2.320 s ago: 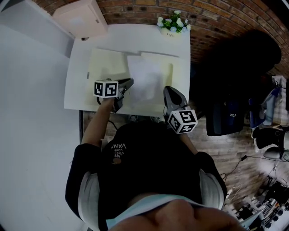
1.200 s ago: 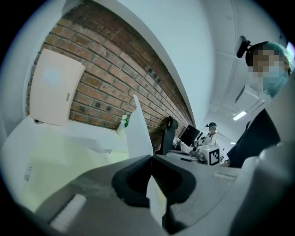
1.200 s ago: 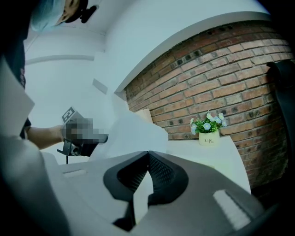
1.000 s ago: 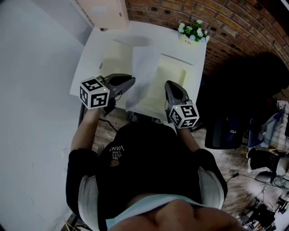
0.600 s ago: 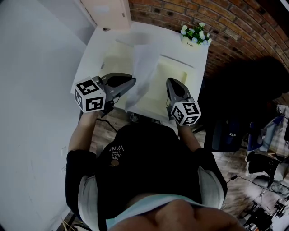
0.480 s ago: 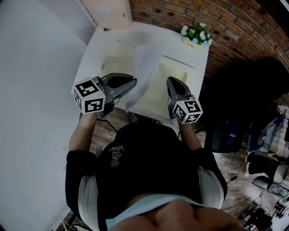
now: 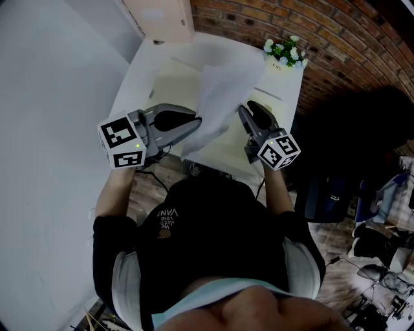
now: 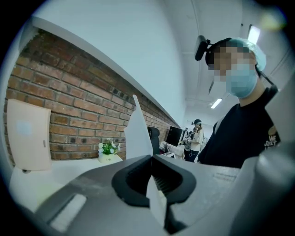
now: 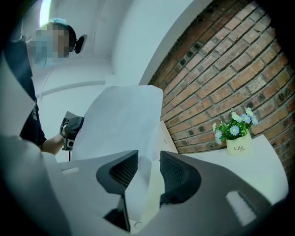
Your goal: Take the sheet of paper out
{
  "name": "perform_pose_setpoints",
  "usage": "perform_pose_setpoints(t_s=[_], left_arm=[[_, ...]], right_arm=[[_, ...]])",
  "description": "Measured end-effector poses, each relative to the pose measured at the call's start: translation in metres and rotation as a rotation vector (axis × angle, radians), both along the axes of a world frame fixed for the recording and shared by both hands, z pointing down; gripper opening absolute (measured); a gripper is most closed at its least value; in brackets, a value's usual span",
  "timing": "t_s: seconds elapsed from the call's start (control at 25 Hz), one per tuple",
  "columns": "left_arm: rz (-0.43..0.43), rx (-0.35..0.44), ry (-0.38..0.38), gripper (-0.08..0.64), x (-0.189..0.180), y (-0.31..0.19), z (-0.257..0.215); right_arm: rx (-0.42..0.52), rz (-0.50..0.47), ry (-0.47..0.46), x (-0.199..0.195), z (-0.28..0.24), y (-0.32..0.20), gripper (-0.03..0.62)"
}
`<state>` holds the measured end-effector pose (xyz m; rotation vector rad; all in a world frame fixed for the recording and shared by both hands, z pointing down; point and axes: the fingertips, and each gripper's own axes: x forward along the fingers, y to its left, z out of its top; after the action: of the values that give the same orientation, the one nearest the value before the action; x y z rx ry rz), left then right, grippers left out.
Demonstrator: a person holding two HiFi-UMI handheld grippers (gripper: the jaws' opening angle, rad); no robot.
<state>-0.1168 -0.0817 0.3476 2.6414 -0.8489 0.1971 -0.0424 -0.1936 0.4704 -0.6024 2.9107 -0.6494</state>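
The white sheet of paper [image 7: 220, 97] hangs lifted above the cream folder [image 7: 169, 83] on the white table [image 7: 132, 77]. My left gripper [image 7: 196, 123] is shut on the sheet's near left edge; in the left gripper view the paper [image 8: 137, 133] stands up out of the closed jaws [image 8: 152, 182]. My right gripper [image 7: 244, 113] is at the sheet's right edge and its jaws are opening. The sheet [image 9: 124, 120] still passes through the gap of the right gripper [image 9: 148, 173], and the pads do not press on it.
A small pot of flowers [image 7: 284, 50] stands at the table's far right corner, against the brick wall. A pale cabinet [image 7: 162, 13] sits beyond the table's far left. A dark chair [image 7: 330, 187] is right of the table. Other people stand in the room's background [image 8: 196, 138].
My left gripper has risen with the sheet, which now stands higher and more upright. The right gripper shifted up toward the table and its jaws parted, letting go of the sheet.
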Motion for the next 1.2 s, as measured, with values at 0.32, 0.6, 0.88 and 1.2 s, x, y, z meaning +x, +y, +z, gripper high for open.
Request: perform_pose_setpoints(t_s=[0.32,0.6,0.88,1.2], left_arm=[[0.043,0.070,-0.026,0.002,-0.008,0.011,-0.015],[0.086,0.115,-0.044,0.002,-0.010,0.015,-0.028],[0.103,0.130,0.008,0.002,-0.016,0.016,-0.032],[-0.031,0.088,0.073,0.002,-0.041,-0.005,-0.011]], right_arm=[[0.042,-0.111,-0.147,-0.006,-0.028,0.008,0.150],[0.053,-0.172,-0.179,-0.012,-0.036,0.012,0.150],[0.050,-0.188,-0.187,-0.013,-0.039,0.014,0.149],[0.059,-0.181,-0.170,-0.010,-0.036,0.015,0.063]])
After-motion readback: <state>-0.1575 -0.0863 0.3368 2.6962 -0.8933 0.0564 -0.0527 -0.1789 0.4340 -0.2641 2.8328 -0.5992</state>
